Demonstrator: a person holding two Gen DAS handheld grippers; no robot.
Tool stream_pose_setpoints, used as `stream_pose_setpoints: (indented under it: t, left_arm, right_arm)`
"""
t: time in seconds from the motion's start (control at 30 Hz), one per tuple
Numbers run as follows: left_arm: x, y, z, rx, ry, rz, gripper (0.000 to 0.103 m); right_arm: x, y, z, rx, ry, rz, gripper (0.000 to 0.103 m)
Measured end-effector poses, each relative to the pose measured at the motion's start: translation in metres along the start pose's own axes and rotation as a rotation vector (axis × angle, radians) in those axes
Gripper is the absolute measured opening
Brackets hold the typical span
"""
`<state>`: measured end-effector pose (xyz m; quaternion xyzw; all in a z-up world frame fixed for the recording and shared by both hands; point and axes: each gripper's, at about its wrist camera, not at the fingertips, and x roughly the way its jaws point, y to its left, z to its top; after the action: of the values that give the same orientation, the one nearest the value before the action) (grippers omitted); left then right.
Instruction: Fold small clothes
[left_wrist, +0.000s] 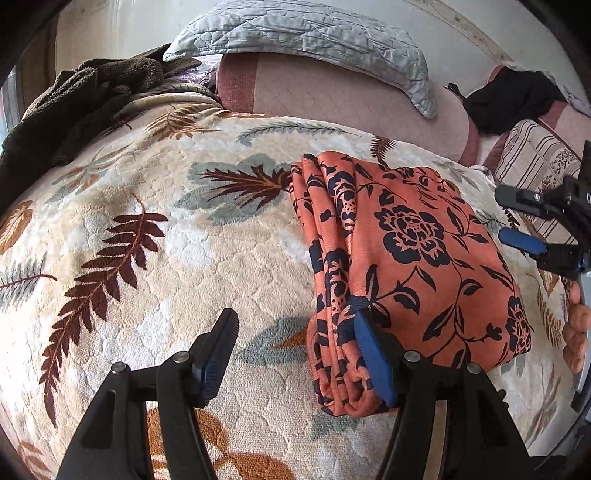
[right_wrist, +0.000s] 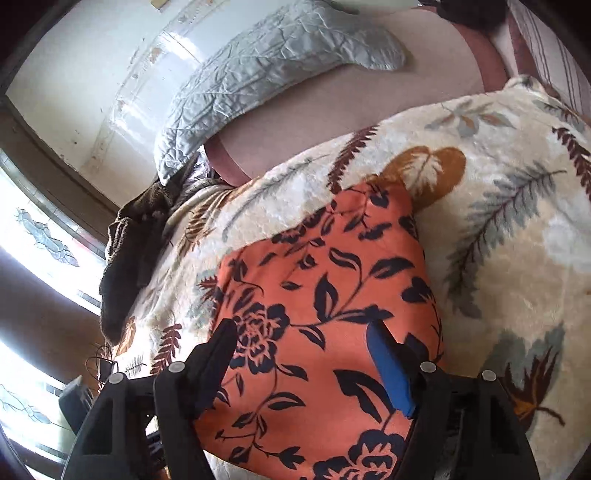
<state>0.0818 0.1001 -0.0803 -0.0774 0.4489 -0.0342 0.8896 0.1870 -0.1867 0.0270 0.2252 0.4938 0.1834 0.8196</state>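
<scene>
An orange garment with a navy flower print lies folded in a thick rectangle on the cream leaf-print blanket. My left gripper is open at the garment's near left corner. Its blue-padded finger rests against the stacked fold edges, and its other finger hovers over bare blanket. My right gripper stands open at the garment's right side. In the right wrist view the right gripper hangs open just above the orange garment, with nothing pinched.
A grey quilted pillow leans on the pink backrest. A brown fuzzy cloth lies at the blanket's far left, and a black garment and striped cushion at the far right. A hand holds the right gripper. The window is bright.
</scene>
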Motion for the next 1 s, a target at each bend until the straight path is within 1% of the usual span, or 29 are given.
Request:
stream_pose_setpoints:
  t: [0.07,0.1,0.13,0.17,0.2,0.23,0.3,0.4,0.47,0.5,0.53,0.57,0.7,0.73,0.77,0.83,0.9,1.0]
  left_arm:
    - [0.0,0.001,0.0,-0.008,0.004,-0.009,0.066]
    - [-0.001,0.0,0.0,-0.007,0.005,-0.011,0.066]
    - [-0.001,0.0,0.0,-0.007,0.005,-0.014,0.066]
    - [-0.001,0.0,0.0,-0.009,0.003,-0.019,0.067]
    - [-0.001,0.001,-0.001,-0.009,0.003,-0.015,0.068]
    - [-0.001,0.002,-0.002,-0.009,0.0,-0.012,0.069]
    - [-0.002,0.003,-0.004,-0.008,-0.005,-0.009,0.072]
    - [-0.006,0.003,-0.006,0.002,-0.019,0.0,0.073]
    - [-0.011,0.001,-0.009,0.021,-0.038,0.017,0.073]
    - [-0.014,0.0,-0.011,0.028,-0.046,0.027,0.074]
    - [-0.018,-0.002,-0.014,0.033,-0.055,0.033,0.074]
    - [-0.022,-0.002,-0.016,0.033,-0.059,0.042,0.074]
    - [-0.045,-0.007,-0.026,0.024,-0.063,0.067,0.076]
    - [-0.052,-0.009,-0.03,0.021,-0.064,0.073,0.077]
    - [-0.06,-0.011,-0.034,0.024,-0.069,0.082,0.08]
    - [-0.075,-0.018,-0.041,0.036,-0.087,0.12,0.085]
    - [-0.092,-0.024,-0.047,0.035,-0.106,0.155,0.09]
    - [-0.114,-0.032,-0.055,0.014,-0.112,0.166,0.093]
  right_arm:
    - [0.013,0.002,0.013,0.012,0.005,-0.018,0.077]
    - [0.025,-0.003,0.019,0.026,0.023,-0.047,0.081]
    - [0.039,-0.015,0.022,0.054,0.067,-0.083,0.081]
    - [0.052,-0.027,0.021,0.108,0.109,-0.098,0.081]
    - [0.053,-0.032,0.019,0.142,0.096,-0.096,0.081]
    - [0.046,-0.026,0.016,0.131,0.057,-0.093,0.081]
    - [0.028,-0.01,0.008,0.098,0.015,-0.078,0.081]
    - [-0.012,0.011,-0.023,0.051,-0.06,-0.079,0.081]
    - [-0.035,0.023,-0.055,-0.001,-0.094,-0.126,0.082]
    - [-0.045,0.027,-0.073,-0.019,-0.104,-0.145,0.087]
    - [-0.053,0.028,-0.091,-0.035,-0.109,-0.161,0.093]
    - [-0.06,0.029,-0.11,-0.057,-0.11,-0.184,0.096]
    - [-0.074,0.027,-0.169,-0.147,-0.086,-0.294,0.096]
    - [-0.075,0.027,-0.178,-0.153,-0.072,-0.308,0.096]
    - [-0.078,0.026,-0.186,-0.15,-0.065,-0.314,0.096]
    - [-0.087,0.028,-0.195,-0.15,-0.079,-0.314,0.097]
    - [-0.096,0.035,-0.201,-0.186,-0.102,-0.343,0.101]
    - [-0.108,0.044,-0.199,-0.224,-0.101,-0.372,0.103]
